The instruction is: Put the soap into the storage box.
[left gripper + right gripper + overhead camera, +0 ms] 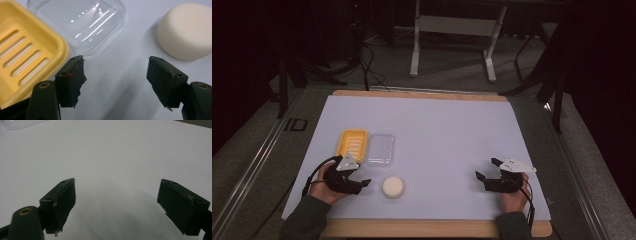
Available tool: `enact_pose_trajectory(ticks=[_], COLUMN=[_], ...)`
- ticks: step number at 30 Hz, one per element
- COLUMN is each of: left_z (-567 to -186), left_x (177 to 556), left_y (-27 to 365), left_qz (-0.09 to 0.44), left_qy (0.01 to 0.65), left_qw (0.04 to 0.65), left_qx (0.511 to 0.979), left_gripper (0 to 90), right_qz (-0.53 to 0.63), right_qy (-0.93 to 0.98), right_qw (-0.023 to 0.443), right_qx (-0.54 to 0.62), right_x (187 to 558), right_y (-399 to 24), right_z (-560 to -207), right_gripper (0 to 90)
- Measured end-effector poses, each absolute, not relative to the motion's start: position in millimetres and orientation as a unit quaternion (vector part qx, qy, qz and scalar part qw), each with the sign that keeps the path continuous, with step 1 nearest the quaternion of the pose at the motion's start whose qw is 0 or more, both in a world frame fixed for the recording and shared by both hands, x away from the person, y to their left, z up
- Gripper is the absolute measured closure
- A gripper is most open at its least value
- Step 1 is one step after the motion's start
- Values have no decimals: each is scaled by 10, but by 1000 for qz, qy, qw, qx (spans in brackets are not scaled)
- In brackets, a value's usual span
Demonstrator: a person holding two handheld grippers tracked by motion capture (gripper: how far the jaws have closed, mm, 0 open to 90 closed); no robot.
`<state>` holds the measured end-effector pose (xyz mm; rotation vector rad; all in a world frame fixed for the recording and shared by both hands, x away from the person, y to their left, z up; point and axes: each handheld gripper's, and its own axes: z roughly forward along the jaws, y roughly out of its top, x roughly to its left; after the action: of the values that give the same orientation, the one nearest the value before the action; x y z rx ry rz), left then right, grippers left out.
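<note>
A dim room is seen around a wooden table [432, 229] that is covered by a pale white sheet [442, 135]; grey carpet and the legs of a metal stand [452, 30] are seen beyond its far edge.

Nearest the person, at the near left of the sheet, the left gripper [362, 183] is held low by the left hand [323, 186], with its grey three-cornered plate on top. In the left gripper view its black jaws are seen standing apart with nothing but bare sheet between them, so the frames show a gap and no grip. Just beside its tips, toward the middle of the sheet, a round cream-white bar of soap [393, 187] is lying flat; in the left gripper view the soap [186, 33] is seen ahead of the right-hand jaw, near it but apart from it.

At the near right, well apart from the soap, the right gripper [488, 169] is held by the right hand [512, 197]. Its jaws are spread wide over empty sheet, and nothing is between them.

Farther back on the left, a yellow slotted soap dish [352, 145] is placed, and a clear plastic lid [380, 148] is lying just beside it on its right. Whether the two are touching cannot be told. In the left gripper view the dish [27, 50] and the lid [80, 23] are seen just beyond the left-hand jaw.
</note>
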<state>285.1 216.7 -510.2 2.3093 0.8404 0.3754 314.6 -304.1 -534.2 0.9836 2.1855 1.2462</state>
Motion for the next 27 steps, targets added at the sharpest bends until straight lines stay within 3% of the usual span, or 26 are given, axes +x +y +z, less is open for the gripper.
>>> enact_pose_trajectory(ticks=[27], left_z=[-4946], left_x=[2967], left_y=[1981], left_qz=[91], left_qy=[237], left_qw=[281], left_qx=[926], left_gripper=[295], right_qz=[449], right_qy=[788], right_qw=[215], right_qx=[361], right_x=[3157], right_y=[-3047], right_z=[-5343], right_gripper=[149])
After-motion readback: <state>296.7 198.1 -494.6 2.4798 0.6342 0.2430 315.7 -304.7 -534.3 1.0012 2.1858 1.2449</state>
